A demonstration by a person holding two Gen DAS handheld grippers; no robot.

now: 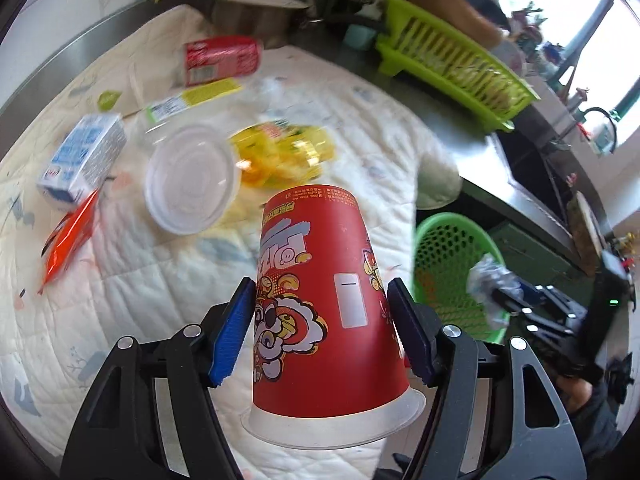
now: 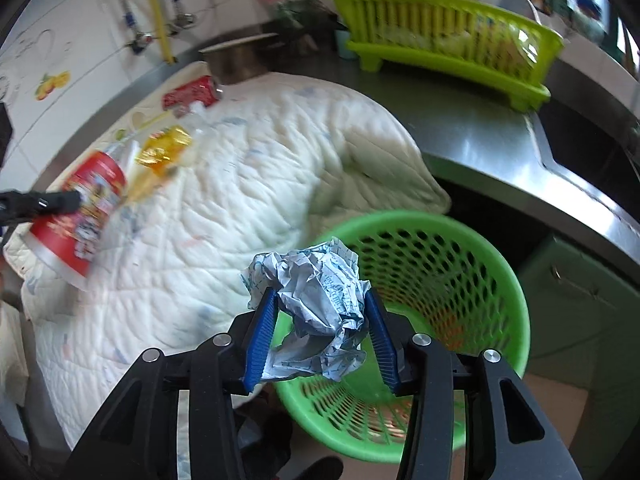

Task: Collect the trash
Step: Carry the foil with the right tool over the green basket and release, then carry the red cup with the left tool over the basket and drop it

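1. Two grippers carry trash at once: the left gripper [image 1: 320,332] has its fingers closed on the sides of a red paper cup [image 1: 320,300] held upside down, rim toward the camera, at lower centre of the left wrist view
2. The green mesh waste basket [image 2: 500,264] sits at lower right of the right wrist view, below the counter edge; its open mouth lies just behind the right gripper [image 2: 320,336]
3. The right gripper's blue pads pinch a crumpled paper ball [image 2: 316,296], which hangs over the basket's near rim; to drop it well, I judge it should go further over the opening before the fingers part
4. The cup would follow, so the left arm should wait clear of the right
5. Other litter remains on the white quilted cloth [image 1: 120,320]: a clear plastic lid [image 1: 190,184], a blue-and-white carton [image 1: 82,158], a yellow wrapper [image 1: 284,152], an orange wrapper [image 1: 68,242]
6. The cup's cartoon print bears lettering too distorted to read; the carton's is blurred
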